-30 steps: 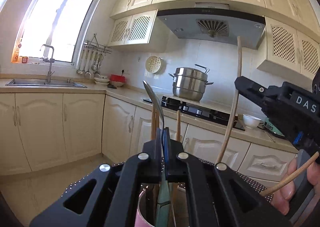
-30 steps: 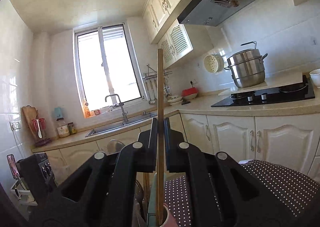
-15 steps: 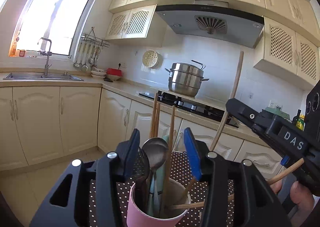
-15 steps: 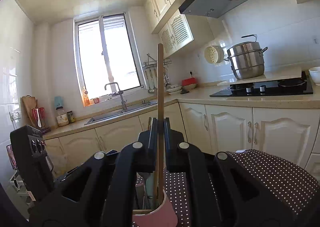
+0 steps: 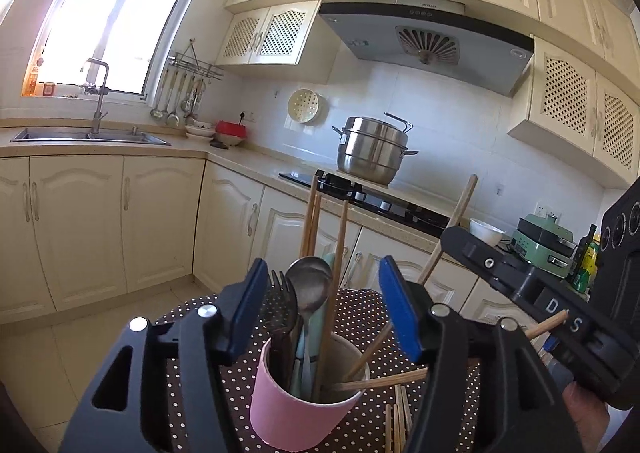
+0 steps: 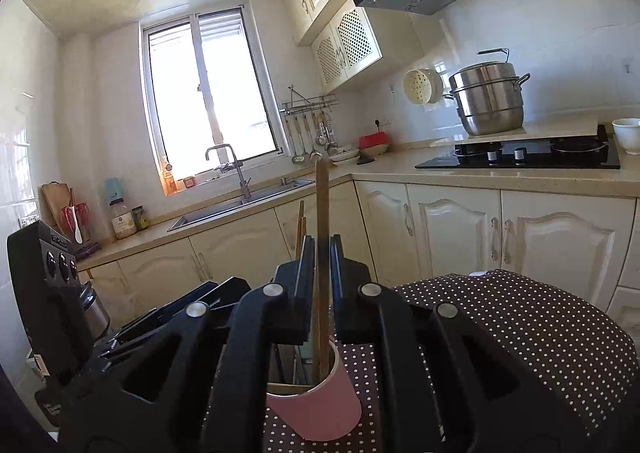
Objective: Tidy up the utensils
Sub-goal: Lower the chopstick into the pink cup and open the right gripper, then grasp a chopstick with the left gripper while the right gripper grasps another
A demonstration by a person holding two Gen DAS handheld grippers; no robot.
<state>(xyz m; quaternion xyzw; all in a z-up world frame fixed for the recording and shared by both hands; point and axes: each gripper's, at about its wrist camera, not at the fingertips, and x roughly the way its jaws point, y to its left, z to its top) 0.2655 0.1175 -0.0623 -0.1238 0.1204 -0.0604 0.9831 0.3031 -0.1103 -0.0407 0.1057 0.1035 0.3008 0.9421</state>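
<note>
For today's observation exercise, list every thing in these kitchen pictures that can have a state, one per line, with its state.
left gripper: jaws apart, just opened, gripping nothing
right gripper: jaws just eased open, chopstick between them
pink cup: upright, holding utensils
metal spoon: standing in the cup, bowl up
black fork: standing in the cup, tines up
steamer pot: lidded, on the stove
cabinet doors: closed

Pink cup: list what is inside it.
The pink cup holds a metal spoon, a dark fork, a pale green handle and several wooden chopsticks. Their lower ends and the cup's bottom are hidden.
</note>
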